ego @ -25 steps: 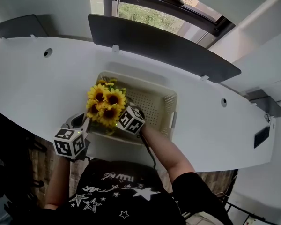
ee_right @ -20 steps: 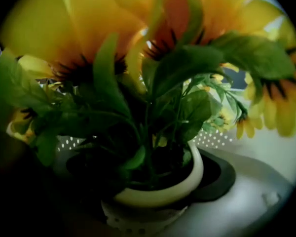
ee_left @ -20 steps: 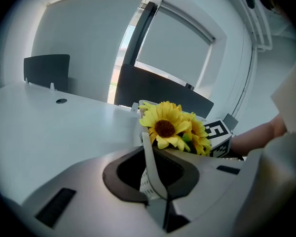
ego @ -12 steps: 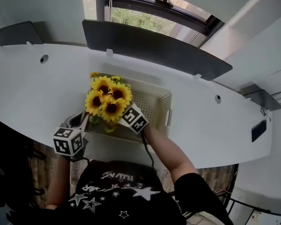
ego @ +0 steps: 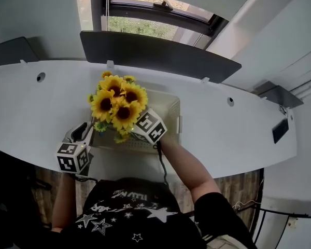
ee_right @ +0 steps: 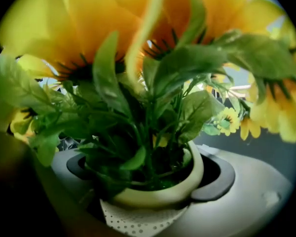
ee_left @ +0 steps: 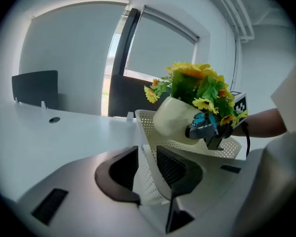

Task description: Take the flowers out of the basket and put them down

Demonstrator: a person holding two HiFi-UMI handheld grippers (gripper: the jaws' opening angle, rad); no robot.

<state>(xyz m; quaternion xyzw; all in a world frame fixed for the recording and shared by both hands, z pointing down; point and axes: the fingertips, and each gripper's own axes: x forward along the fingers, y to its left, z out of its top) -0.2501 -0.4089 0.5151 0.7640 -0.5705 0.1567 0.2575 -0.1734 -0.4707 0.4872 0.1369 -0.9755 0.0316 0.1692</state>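
A bunch of yellow sunflowers (ego: 116,102) in a cream pot (ee_right: 160,194) hangs above the left part of the white perforated basket (ego: 168,110). My right gripper (ee_right: 148,181) is shut on the pot, one pad on each side; its marker cube (ego: 149,127) shows beside the blooms. From the left gripper view, the pot (ee_left: 173,120) is tilted and lifted over the basket's rim. My left gripper (ee_left: 148,174) straddles the basket's near left corner wall (ee_left: 149,179). Its jaws have just been opening, and small gaps show between the pads and the wall.
The basket stands on a curved white desk (ego: 36,108). Dark divider panels (ego: 155,53) rise along the desk's far edge, with a window behind. Cable holes (ego: 40,77) dot the desk. The person's arm (ego: 184,165) reaches in from the near side.
The right gripper has lifted the potted sunflowers up out of the basket. The left gripper has stayed at the basket's near left corner.
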